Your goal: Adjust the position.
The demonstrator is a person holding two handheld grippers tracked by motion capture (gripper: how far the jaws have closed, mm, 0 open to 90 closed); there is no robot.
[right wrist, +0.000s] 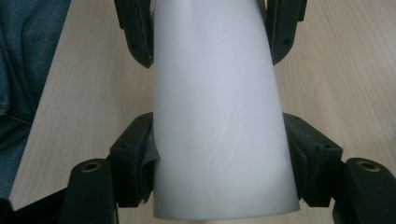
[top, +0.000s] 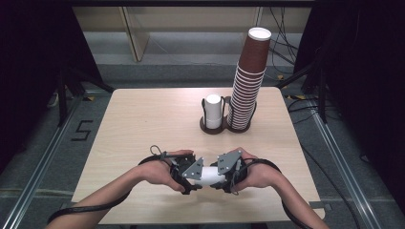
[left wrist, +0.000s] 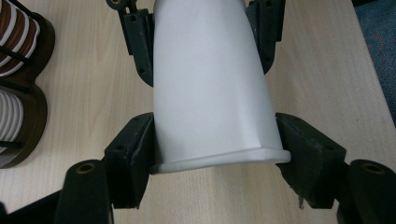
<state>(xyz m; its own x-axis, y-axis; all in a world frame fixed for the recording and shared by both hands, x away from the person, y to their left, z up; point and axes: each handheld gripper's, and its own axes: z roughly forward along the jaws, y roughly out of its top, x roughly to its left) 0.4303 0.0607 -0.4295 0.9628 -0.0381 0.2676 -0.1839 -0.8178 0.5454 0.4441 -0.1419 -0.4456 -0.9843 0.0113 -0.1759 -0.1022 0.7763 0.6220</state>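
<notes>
High view: brown cup stack [top: 248, 81] beyond white cup [top: 208, 174]

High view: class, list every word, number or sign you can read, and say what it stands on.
"5": a dark numeral marked on the grey floor left of the table.
No print can be read on the white cup, the brown cup stack or the grippers.

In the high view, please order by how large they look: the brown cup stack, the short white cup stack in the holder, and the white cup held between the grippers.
1. brown cup stack
2. short white cup stack
3. white cup, partly hidden by the grippers and nearer the camera, so its rank against the short stack is unsure.
</notes>
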